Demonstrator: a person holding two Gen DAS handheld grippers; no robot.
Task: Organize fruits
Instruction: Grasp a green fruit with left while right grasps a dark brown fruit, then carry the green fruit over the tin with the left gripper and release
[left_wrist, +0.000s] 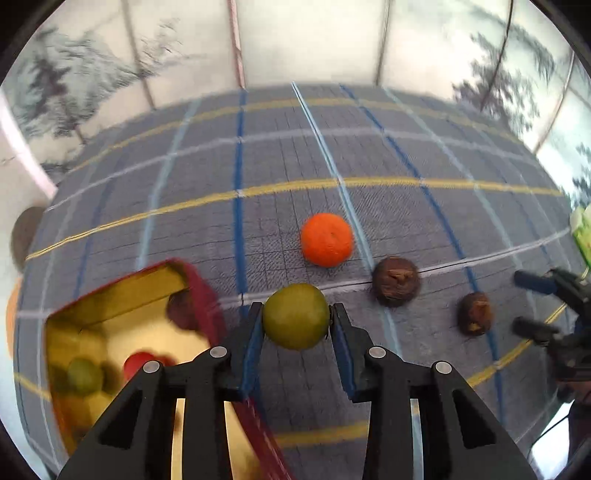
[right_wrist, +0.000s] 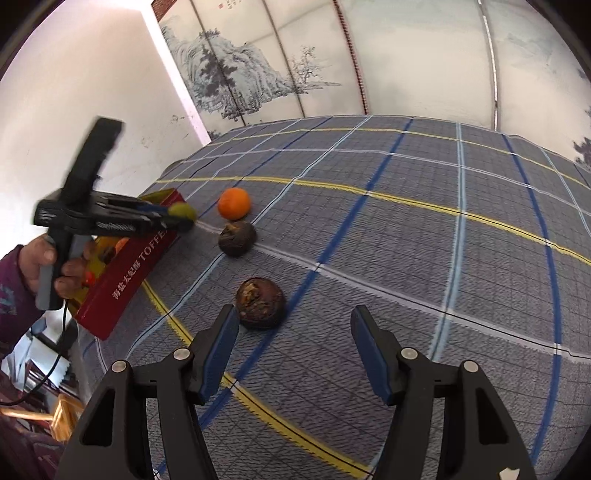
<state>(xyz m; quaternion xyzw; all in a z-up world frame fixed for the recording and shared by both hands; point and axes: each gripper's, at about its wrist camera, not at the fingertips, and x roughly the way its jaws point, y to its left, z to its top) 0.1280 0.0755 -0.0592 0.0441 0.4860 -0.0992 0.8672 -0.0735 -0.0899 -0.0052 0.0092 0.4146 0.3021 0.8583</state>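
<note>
Green fruit (left_wrist: 295, 316) held above cloth, beside red box (left_wrist: 207, 302) containing fruit; orange (left_wrist: 326, 239) and two brown fruits (left_wrist: 395, 281) (left_wrist: 475, 313) lie right

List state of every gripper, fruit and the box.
left gripper: shut on green fruit, held beside the box
right gripper: open, empty, nearest brown fruit ahead of its left finger
box: open, fruit inside
orange: on cloth, outside box
far brown fruit: on cloth, outside box
near brown fruit: on cloth, outside box
</note>
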